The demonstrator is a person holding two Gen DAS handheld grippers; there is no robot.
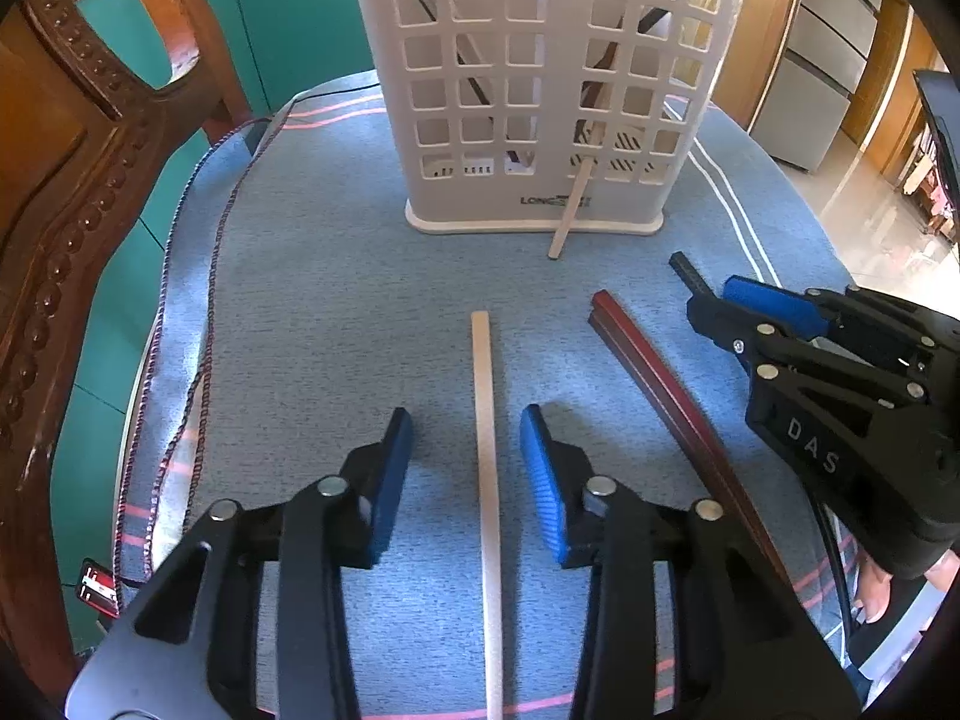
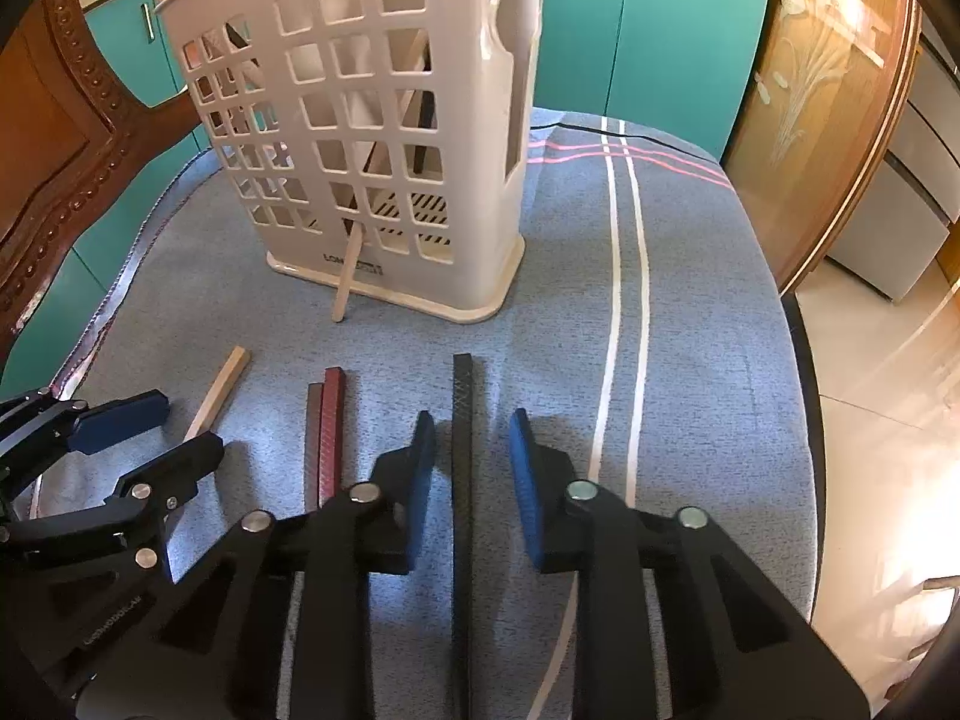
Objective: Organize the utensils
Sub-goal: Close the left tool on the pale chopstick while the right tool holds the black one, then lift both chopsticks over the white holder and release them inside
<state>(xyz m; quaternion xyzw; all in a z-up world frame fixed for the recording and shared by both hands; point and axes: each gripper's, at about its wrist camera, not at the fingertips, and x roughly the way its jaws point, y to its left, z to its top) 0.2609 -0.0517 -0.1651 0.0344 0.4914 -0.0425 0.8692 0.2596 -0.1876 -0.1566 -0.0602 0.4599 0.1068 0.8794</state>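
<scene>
Pale wooden chopstick (image 1: 487, 480), slim and square-edged, lies flat on blue cloth (image 1: 312, 300).

One white slotted basket (image 1: 540, 90) stands on the bench (image 1: 312, 276). Loose chopsticks on the cloth: one pale (image 1: 487, 450), two dark red lying together (image 1: 654, 396), one black (image 2: 462, 480), so four lying flat. A fifth, pale one (image 1: 570, 210) pokes out through the basket's lower holes. More sticks are inside; their number can't be made out. Two claws: left (image 1: 467, 474), right (image 2: 472, 480).
</scene>
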